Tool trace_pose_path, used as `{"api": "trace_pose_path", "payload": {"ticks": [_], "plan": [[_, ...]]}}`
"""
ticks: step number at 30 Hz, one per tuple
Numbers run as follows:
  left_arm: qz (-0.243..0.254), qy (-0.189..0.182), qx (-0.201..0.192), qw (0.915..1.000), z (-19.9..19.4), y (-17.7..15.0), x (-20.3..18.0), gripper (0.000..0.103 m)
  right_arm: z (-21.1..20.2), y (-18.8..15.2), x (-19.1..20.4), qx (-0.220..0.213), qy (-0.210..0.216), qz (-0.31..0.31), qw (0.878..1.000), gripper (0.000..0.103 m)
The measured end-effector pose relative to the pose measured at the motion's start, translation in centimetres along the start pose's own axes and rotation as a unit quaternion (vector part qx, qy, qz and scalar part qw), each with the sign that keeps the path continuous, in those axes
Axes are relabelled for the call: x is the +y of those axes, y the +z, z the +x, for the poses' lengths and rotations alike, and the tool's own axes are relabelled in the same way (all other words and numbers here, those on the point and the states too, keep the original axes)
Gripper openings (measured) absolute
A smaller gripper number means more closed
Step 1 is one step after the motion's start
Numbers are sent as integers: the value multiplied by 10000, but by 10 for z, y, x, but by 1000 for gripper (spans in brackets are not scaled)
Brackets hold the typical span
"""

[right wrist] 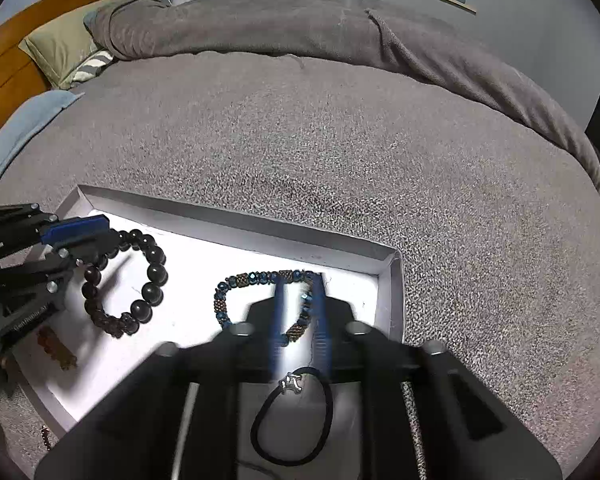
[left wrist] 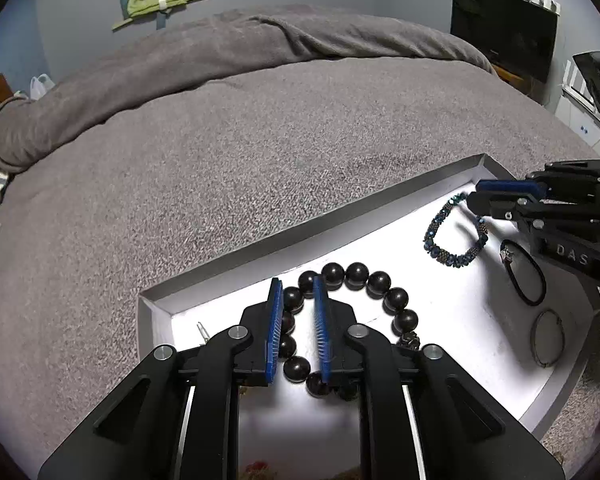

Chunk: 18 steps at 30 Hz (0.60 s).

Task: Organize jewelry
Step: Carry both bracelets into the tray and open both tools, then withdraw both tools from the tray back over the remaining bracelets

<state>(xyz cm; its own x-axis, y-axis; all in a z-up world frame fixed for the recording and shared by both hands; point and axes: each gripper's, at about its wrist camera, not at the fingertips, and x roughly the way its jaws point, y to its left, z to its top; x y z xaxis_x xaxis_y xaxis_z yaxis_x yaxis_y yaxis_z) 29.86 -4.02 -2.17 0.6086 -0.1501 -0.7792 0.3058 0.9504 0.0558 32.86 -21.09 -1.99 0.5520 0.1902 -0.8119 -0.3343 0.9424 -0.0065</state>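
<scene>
left gripper (left wrist: 298,312) is down in the white tray (left wrist: 260,256) on the grey bed cover (left wrist: 260,140), its blue pads a little apart astride the strand of the black bead bracelet (left wrist: 356,312), not pressing it. right gripper (right wrist: 300,320), blurred, jaws slightly apart over the blue beaded bracelet (right wrist: 260,300), black cord bracelet (right wrist: 292,420) lying just beneath.

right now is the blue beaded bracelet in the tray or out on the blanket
In the tray. The blue beaded bracelet lies flat on the white floor of the tray, inside its raised walls.
</scene>
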Motion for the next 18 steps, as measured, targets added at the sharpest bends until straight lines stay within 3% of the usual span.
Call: {"api": "trace_pose_path", "payload": {"ticks": [1, 4, 6, 8, 13, 14, 16, 18], "plan": [[-7, -1, -9, 10000, -1, 0, 0, 21, -1, 0, -1, -39, 3, 14, 10000, 35], [-1, 23, -55, 10000, -4, -1, 0, 25, -8, 0, -1, -158, -10, 22, 9999, 45], [10, 172, -159, 9997, -10, -2, -1, 33, -16, -3, -2, -282, 6, 84, 9996, 52], [15, 193, -290, 9994, -18, -5, -1, 49, -28, -8, -4, -419, 41, 162, 9990, 55], [-94, 94, -494, 9987, -45, -14, 2, 60, -62, -21, -10, -757, 172, 364, 9963, 76], [-114, 107, -529, 9985, -50, -16, 1, 71, -69, -23, -11, -835, 162, 363, 9957, 78], [-145, 187, -725, 9971, -67, -24, 1, 80, -82, -28, -10, -949, 104, 337, 9949, 89], [-127, 224, -837, 9962, -81, -31, -2, 81, -98, -34, -10, -1096, 51, 354, 9933, 95]]}}
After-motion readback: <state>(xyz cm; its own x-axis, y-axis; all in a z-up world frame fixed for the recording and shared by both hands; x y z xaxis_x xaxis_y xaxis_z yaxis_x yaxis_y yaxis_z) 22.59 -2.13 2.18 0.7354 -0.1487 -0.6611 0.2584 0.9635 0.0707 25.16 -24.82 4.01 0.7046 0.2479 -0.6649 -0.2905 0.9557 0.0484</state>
